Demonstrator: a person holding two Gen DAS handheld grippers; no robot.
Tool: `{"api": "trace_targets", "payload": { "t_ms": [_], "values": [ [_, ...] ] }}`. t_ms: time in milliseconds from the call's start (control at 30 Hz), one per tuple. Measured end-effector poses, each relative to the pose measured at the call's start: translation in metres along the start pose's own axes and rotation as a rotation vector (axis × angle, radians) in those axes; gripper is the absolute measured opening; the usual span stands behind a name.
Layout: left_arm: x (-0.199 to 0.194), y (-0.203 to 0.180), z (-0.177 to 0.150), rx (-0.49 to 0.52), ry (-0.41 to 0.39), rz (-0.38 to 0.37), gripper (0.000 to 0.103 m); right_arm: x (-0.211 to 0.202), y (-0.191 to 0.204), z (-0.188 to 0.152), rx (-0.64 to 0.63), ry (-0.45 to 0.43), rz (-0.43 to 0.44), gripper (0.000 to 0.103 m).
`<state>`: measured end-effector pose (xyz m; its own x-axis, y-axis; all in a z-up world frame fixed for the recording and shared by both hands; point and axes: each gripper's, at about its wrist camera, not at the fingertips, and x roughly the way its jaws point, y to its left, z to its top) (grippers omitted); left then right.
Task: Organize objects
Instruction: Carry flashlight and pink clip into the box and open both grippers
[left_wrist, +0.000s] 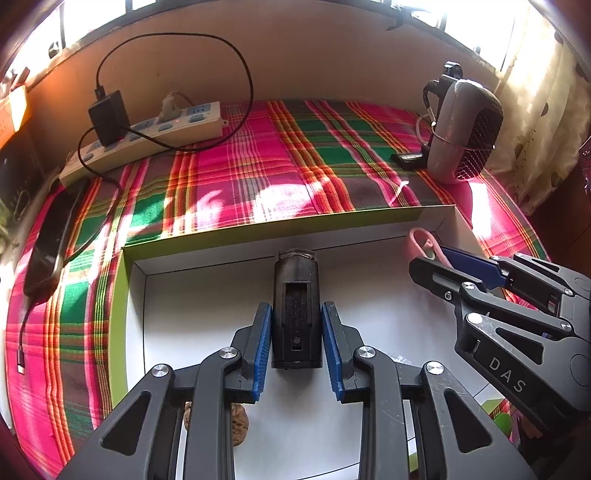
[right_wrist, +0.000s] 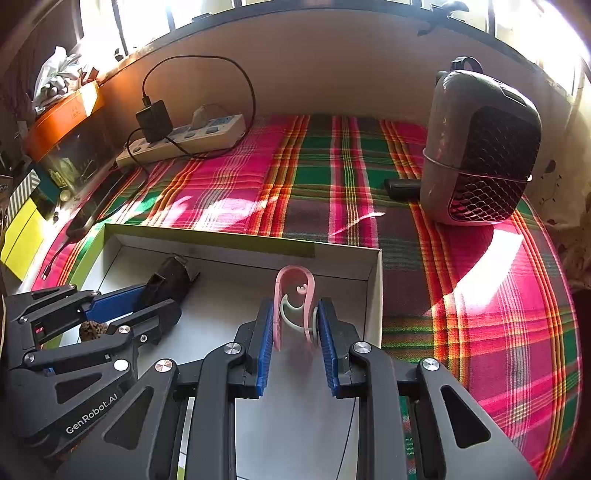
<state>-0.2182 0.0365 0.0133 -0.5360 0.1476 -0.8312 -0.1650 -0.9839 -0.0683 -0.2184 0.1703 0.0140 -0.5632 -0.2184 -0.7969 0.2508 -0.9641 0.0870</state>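
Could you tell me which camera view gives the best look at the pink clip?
The right wrist view: the pink clip stands centred between the right gripper pads, its whole loop visible. The left wrist view shows only its top, mostly hidden behind that gripper's fingers.

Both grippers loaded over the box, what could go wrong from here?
1. The pink clip is pinched only at its open ends by the right hand-held gripper; it may twist or spring out.
2. The black cylinder could roll on release toward the walnut.
3. The grippers sit close inside the white box; they might collide.
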Motion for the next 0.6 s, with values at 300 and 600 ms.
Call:
{"api": "trace_targets", "payload": {
  "t_ms": [300, 600],
  "values": [
    [0.0020, -0.0015, 0.0002, 0.012, 0.004, 0.007, 0.025, 0.0043, 0.0032, 0.0012, -0.017, 0.002, -0.009, 0.025],
    [0.0021, -0.0007, 0.0003, 0.006, 0.004, 0.007, 0.025, 0.0071, 0.0054, 0.0018, -0.033, 0.006, -0.024, 0.025]
  ]
}}
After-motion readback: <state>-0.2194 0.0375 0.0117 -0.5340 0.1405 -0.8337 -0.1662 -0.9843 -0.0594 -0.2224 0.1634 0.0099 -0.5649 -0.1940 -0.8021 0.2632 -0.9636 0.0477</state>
